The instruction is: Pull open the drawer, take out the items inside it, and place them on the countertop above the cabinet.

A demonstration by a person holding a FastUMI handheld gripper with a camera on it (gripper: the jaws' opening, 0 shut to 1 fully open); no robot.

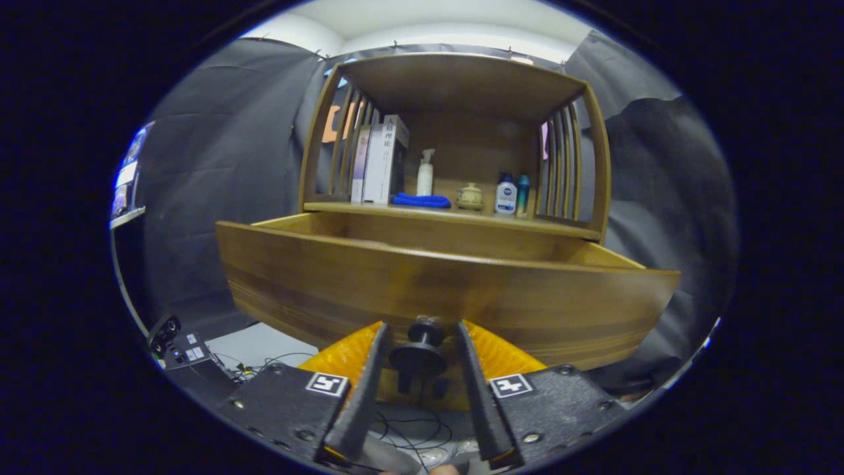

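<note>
Right now the gripper (422,353) sits low in front of a wooden cabinet (461,86), its two fingers (369,376) reaching up on either side of the drawer's dark knob (420,353). The knob lies between the fingertips, with a narrow gap visible on each side of it, so the fingers stand a little apart and I cannot tell whether either one actually touches the knob; no firm grip shows.

The drawer (448,290) stands pulled out from the cabinet, its broad wooden front close to the camera and just beyond the fingertips. Its top edge and part of its inner back wall are visible, but the inside floor is hidden from this low angle, so any items in it cannot be made out.

Above the drawer is the countertop (455,214), a shelf framed by slatted sides and a wooden roof. On it, from left to right, stand some upright boxes (382,161), a folded blue cloth (421,200), a white pump bottle (425,173) behind the cloth, a small lidded pot (469,196), a white bottle with a blue cap (506,194), and a teal bottle (522,193) just beside it.

Below the drawer, cables (409,429) lie on a pale floor, and a dark device (173,340) sits off to the left.
</note>
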